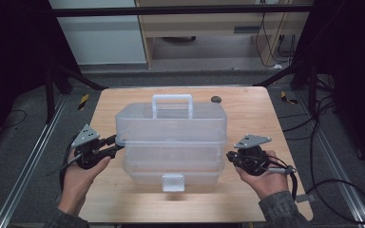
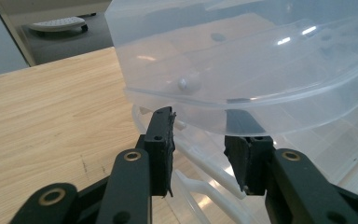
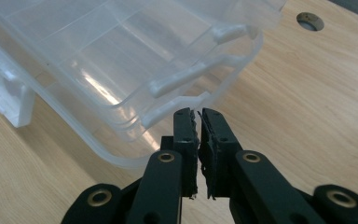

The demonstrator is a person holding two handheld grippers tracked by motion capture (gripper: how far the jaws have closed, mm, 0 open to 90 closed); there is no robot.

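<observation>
At six o'clock of the high view our two forearms enter, each hand wrapped around a gripper. At about eight o'clock on the wooden table (image 1: 247,123) we hold the left gripper (image 1: 120,143) level, its tips at the left end of the clear plastic toolbox (image 1: 171,142). In the left gripper view its jaws stand spread apart, one under the rim of the raised lid (image 2: 242,70), the other just beside it, with thin white hinge arms (image 2: 205,172) running between them; we cannot tell whether either pad presses on the plastic. At about four o'clock we hold the right gripper (image 1: 229,156) against the right end of the box. In the right gripper view its jaws are pressed nearly together, tips (image 3: 197,114) touching the edge of the lower tray (image 3: 121,93); whether any plastic sits between the pads we cannot tell.

The toolbox stands at the table's centre, a white latch (image 1: 173,182) facing six o'clock and a white handle (image 1: 172,105) upright at twelve. Beyond it, at about one o'clock, lies a small dark round hole (image 1: 216,99) in the tabletop.
</observation>
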